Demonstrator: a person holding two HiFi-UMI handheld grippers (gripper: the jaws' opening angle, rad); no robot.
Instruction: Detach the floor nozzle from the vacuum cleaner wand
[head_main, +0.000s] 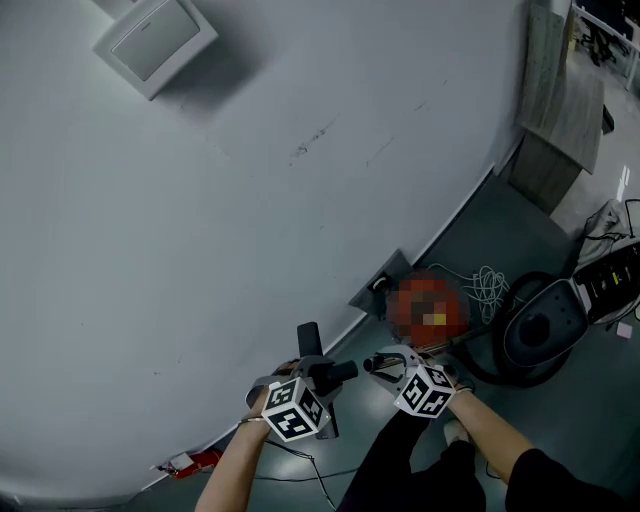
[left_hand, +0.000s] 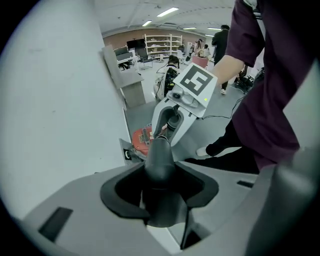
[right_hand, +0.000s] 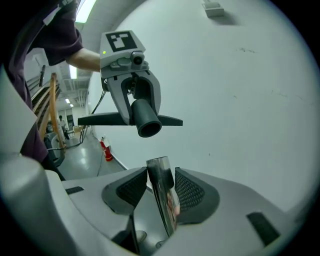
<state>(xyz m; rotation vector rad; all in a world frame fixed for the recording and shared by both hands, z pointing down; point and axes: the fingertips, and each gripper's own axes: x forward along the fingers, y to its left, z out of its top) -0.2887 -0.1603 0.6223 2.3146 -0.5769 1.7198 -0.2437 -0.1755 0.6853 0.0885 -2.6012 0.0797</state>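
The dark floor nozzle (head_main: 312, 350) is off the wand, held by its neck (left_hand: 159, 160) in my left gripper (head_main: 318, 378), which is shut on it. From the right gripper view the nozzle's open tube end (right_hand: 148, 126) hangs a little above and apart from the chrome wand (right_hand: 162, 195). My right gripper (right_hand: 160, 187) is shut on that wand near its tip, pads pressing both sides. In the left gripper view the right gripper (left_hand: 172, 122) faces me just beyond the neck. In the head view the right gripper (head_main: 385, 365) sits close right of the left one.
A white wall (head_main: 200, 250) fills the left, with a square box (head_main: 155, 38) mounted on it. The vacuum canister (head_main: 540, 335) and its hose lie on the floor at right, near a coiled white cable (head_main: 487, 288). A red extinguisher (head_main: 190, 462) stands by the wall.
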